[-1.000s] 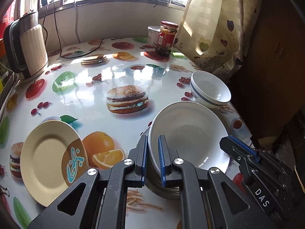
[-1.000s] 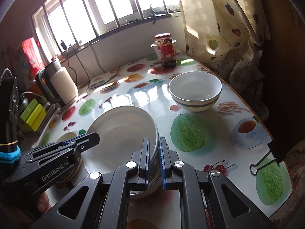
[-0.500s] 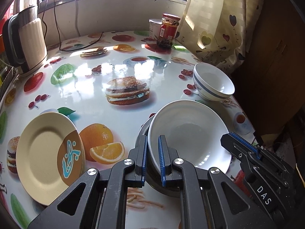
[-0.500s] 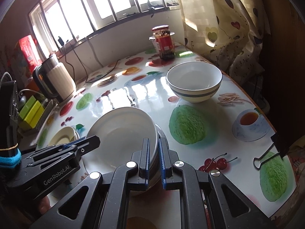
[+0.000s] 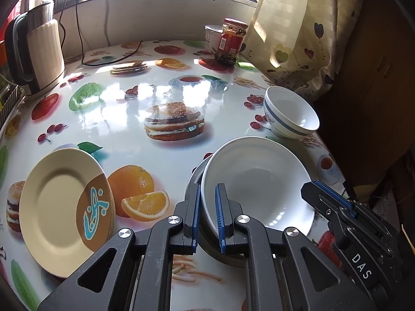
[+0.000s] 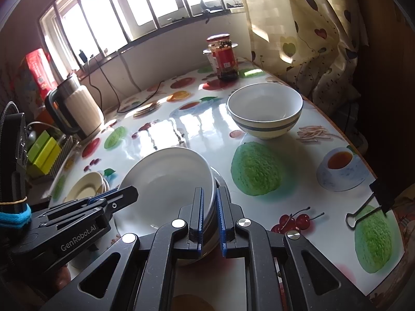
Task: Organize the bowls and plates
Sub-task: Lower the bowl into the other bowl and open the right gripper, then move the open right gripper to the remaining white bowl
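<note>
On the counter (image 5: 166, 155) I count, from left to right, one cream plate (image 5: 64, 210) at the near left, one white plate (image 5: 256, 181) near the middle resting on a metal bowl (image 5: 207, 238), and one blue-banded bowl (image 5: 290, 112) further right and farther off. At the far edge stand one kettle (image 5: 36, 51) on the left and one red-labelled jar (image 5: 230, 42) on the right, with what may be a tub behind it. My left fingers (image 5: 207, 216) are clamped on the white plate's near-left rim. My right fingers (image 6: 210, 216) straddle the stack's right rim, narrowly apart; whether they pinch it I cannot tell.
</note>
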`<state>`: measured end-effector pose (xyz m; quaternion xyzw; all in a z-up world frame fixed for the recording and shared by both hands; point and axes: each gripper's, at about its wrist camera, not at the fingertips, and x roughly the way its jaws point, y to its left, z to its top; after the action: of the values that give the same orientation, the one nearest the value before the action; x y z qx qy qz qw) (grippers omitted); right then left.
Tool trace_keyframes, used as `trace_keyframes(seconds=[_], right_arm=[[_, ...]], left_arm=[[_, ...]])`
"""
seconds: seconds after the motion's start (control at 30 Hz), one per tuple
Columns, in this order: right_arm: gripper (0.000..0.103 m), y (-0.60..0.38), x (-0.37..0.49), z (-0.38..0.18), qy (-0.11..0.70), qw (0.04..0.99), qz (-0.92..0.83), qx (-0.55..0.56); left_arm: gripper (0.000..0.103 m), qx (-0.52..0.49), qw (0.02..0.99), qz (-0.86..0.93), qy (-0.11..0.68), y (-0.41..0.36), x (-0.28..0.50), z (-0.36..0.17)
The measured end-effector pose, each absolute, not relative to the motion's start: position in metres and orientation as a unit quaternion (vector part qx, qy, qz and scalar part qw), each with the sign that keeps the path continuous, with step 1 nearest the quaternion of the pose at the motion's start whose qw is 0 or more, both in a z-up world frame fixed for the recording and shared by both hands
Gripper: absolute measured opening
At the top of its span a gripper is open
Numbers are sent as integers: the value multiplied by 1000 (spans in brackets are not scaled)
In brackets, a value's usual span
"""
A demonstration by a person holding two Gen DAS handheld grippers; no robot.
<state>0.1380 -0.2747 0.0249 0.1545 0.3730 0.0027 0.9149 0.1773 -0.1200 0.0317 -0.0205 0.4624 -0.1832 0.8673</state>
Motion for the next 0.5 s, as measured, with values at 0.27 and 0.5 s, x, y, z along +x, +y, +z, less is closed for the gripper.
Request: trace_keyframes(seconds=[0.27,0.5], right_arm=[[19,-276,137,31,364,919,1,154],[27,-282,136,40,354,922,-7,156]], left_arm=[[21,-16,876,-185,444,-118,176,44],[28,-8,883,-184,432,-120,180,55]])
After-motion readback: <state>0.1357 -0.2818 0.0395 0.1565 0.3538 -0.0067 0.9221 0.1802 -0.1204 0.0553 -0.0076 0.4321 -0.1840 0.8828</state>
